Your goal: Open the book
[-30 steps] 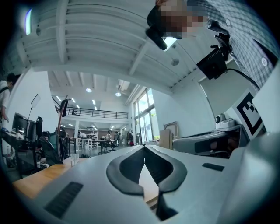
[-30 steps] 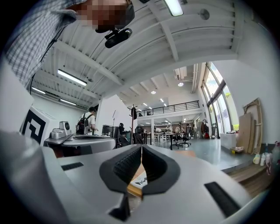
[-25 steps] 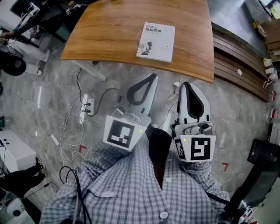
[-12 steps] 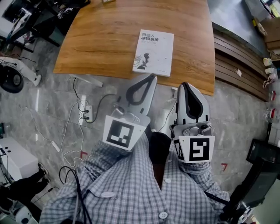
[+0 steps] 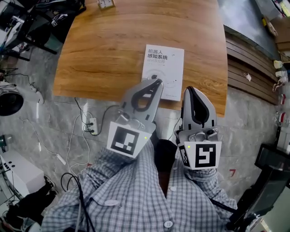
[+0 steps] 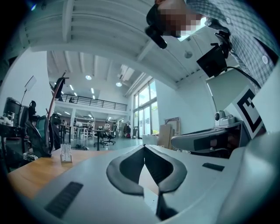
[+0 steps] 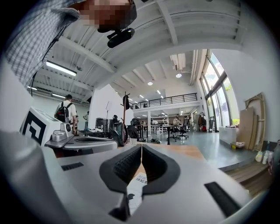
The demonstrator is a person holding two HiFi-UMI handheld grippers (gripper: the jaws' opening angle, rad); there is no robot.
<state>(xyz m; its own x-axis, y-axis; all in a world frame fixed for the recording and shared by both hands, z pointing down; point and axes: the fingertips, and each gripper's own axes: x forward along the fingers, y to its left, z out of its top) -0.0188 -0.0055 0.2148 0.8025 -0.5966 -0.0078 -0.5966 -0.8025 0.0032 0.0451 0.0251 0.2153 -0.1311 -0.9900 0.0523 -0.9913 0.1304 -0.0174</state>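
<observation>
A closed book (image 5: 165,68) with a white cover and dark print lies flat near the front edge of the wooden table (image 5: 104,50). My left gripper (image 5: 157,82) is shut and empty, and its tip overlaps the book's near left part in the head view. My right gripper (image 5: 189,89) is also shut and empty, just right of the book's near right corner at the table edge. In the left gripper view the shut left gripper (image 6: 145,147) shows the book (image 6: 147,183) through its gap. The right gripper (image 7: 141,145) frames the book (image 7: 138,179) likewise.
A small white object (image 5: 105,3) stands at the table's far edge. Cables and a power strip (image 5: 93,124) lie on the stone floor under the table's near side. Wooden steps (image 5: 253,68) run along the right. Desks and chairs fill the hall beyond.
Both grippers have come forward to the table together. The book, well ahead of them a second ago, now lies right at their tips. Both stayed shut.
</observation>
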